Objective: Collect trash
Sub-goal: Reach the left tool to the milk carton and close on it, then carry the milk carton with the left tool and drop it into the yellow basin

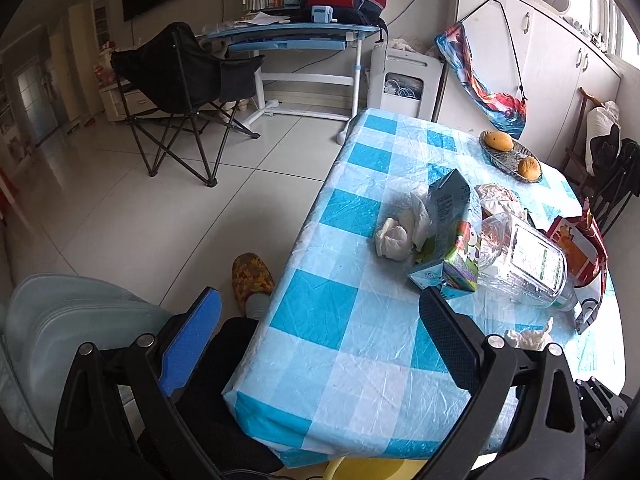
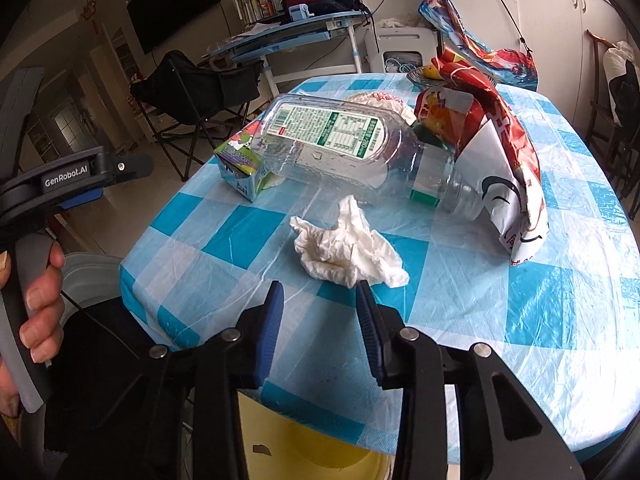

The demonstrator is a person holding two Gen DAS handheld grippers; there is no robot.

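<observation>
A crumpled white tissue (image 2: 348,244) lies on the blue-and-white checked table (image 2: 520,300), just beyond my right gripper (image 2: 320,292). Its jaws stand partly apart with nothing between the pads, so it is open. Behind the tissue lie a clear plastic bottle (image 2: 340,144) on its side, a small drink carton (image 2: 240,164) and a red snack bag (image 2: 500,128). My left gripper (image 1: 320,294) is wide open over the table's near corner, its fingers straddling bare cloth, short of the carton (image 1: 448,236) and bottle (image 1: 524,256). A white wad (image 1: 394,236) sits left of the carton.
A yellow bin (image 2: 304,440) stands under the table's near edge. A dish of fruit (image 1: 510,156) is at the far side. A pale grey tub (image 2: 88,276) and a slippered foot (image 1: 252,280) are on the floor at left; a black folding chair (image 1: 180,80) stands beyond.
</observation>
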